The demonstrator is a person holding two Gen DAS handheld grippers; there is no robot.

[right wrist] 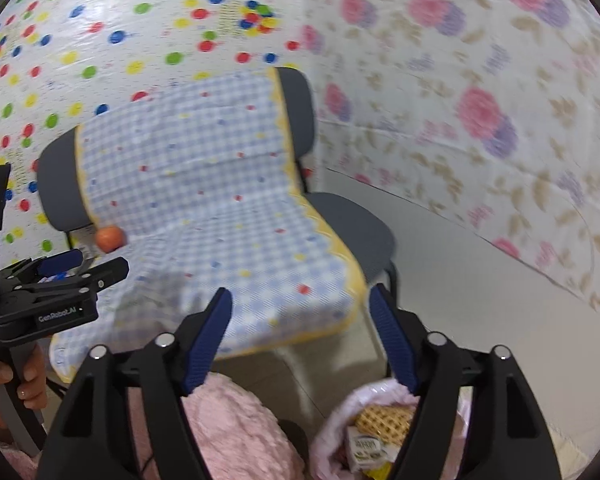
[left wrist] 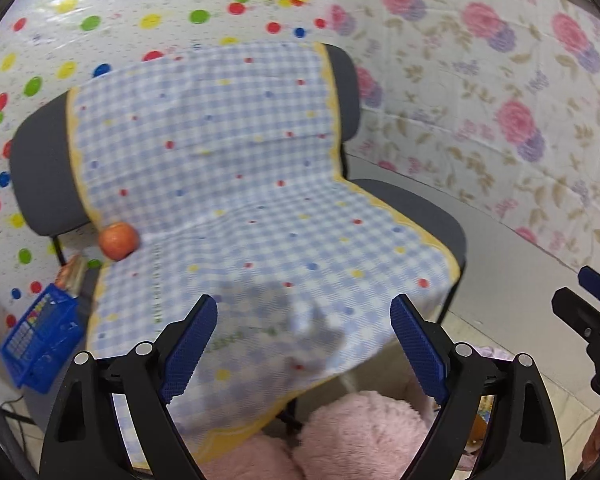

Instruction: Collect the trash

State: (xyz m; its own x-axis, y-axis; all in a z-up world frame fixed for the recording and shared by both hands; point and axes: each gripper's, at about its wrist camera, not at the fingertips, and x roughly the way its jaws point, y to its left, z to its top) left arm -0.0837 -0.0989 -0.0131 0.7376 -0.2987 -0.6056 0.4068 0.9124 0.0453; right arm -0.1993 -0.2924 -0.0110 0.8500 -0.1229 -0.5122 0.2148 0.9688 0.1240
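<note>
A grey chair [left wrist: 420, 208] covered by a blue checked cloth [left wrist: 236, 184] fills both views. An orange fruit [left wrist: 118, 241] lies at the seat's back left corner; it also shows in the right wrist view [right wrist: 110, 239]. My left gripper [left wrist: 302, 344] is open and empty above the seat's front edge. My right gripper [right wrist: 300, 340] is open and empty near the seat's front right corner. Below it a pink bag [right wrist: 364, 396] holds a foam net [right wrist: 384, 420], a small carton [right wrist: 366, 450] and other trash.
A blue basket [left wrist: 40, 344] stands on the floor left of the chair with packets behind it. Pink fluffy fabric [left wrist: 360, 436] lies low in front. Patterned sheets cover the walls. The left gripper shows in the right wrist view [right wrist: 72, 276].
</note>
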